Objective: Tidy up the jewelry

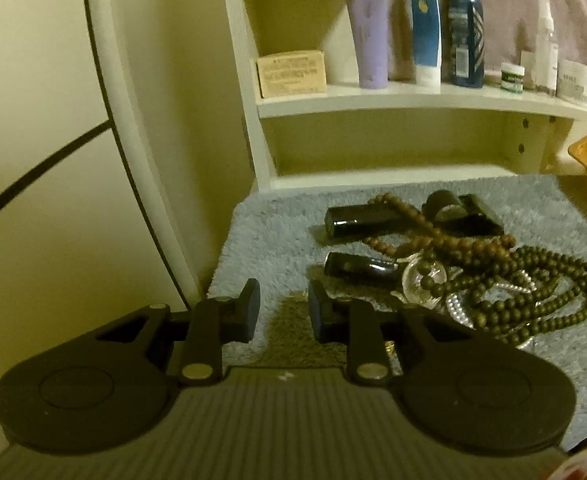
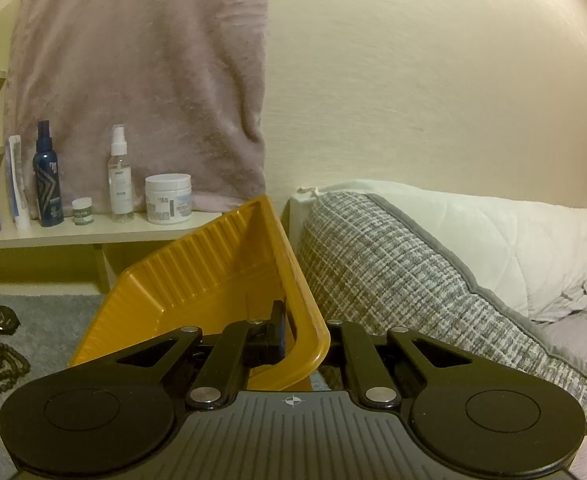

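Right of my left gripper (image 1: 283, 310) and slightly ahead, the bead necklaces (image 1: 493, 280) lie heaped on the grey mat (image 1: 273, 232); its jaws gape empty. Farther right of the heap, my right gripper (image 2: 305, 332) clamps the orange tray's (image 2: 213, 264) rim, tilted.

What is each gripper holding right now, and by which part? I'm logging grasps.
The right gripper clamps the orange tray by its near corner rim. The left gripper is open and holds nothing.
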